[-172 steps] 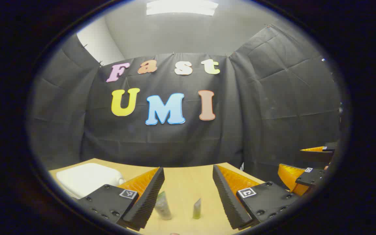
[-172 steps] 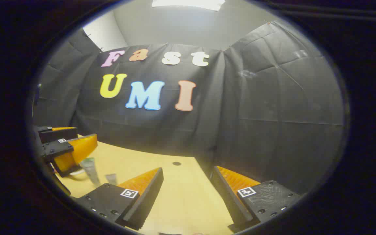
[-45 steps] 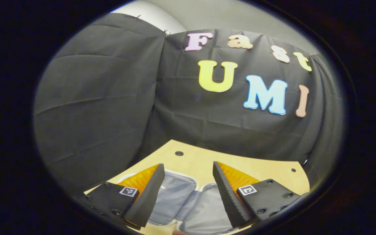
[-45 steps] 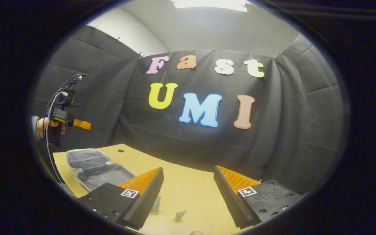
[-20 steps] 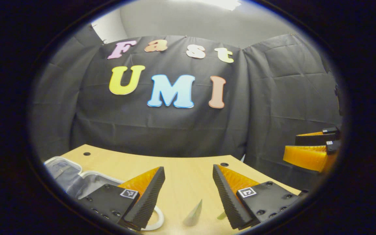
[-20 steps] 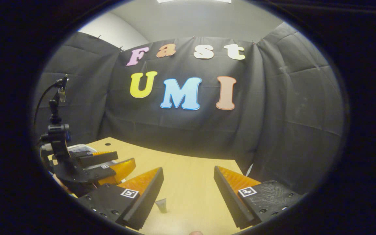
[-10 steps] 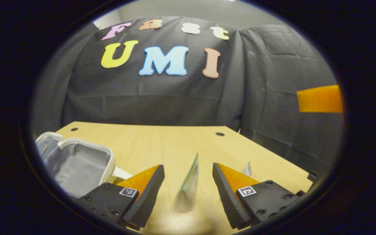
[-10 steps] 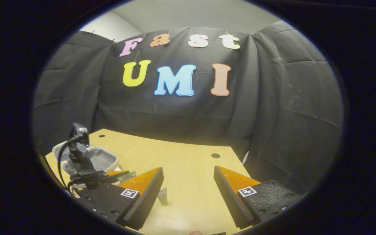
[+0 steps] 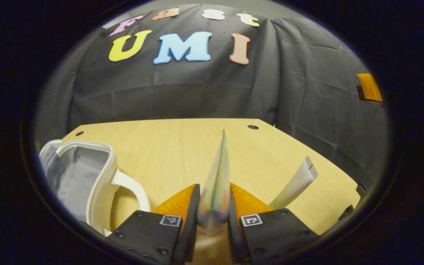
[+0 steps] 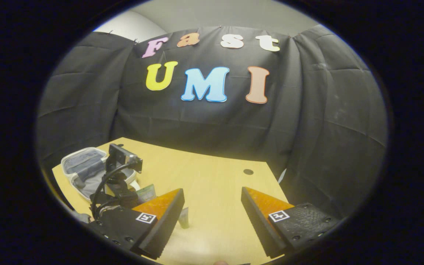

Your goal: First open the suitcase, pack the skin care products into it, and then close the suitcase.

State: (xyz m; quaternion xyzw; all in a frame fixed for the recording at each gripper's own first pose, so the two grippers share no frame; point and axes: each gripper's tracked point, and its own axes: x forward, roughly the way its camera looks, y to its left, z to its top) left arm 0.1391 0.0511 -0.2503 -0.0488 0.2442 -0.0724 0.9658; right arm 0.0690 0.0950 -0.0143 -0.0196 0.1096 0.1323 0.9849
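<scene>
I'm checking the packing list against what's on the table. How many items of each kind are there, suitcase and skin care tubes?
Suitcase, white, lying open: 1
Skin care tubes: 2, one green-tinted tube clamped in the left gripper, one grey tube lying on the table to its right
Total: 3

Black cloth wall (image 10: 326, 129), wooden table (image 9: 168, 147) (two holes), grey ceiling (image 10: 215, 14)
</scene>
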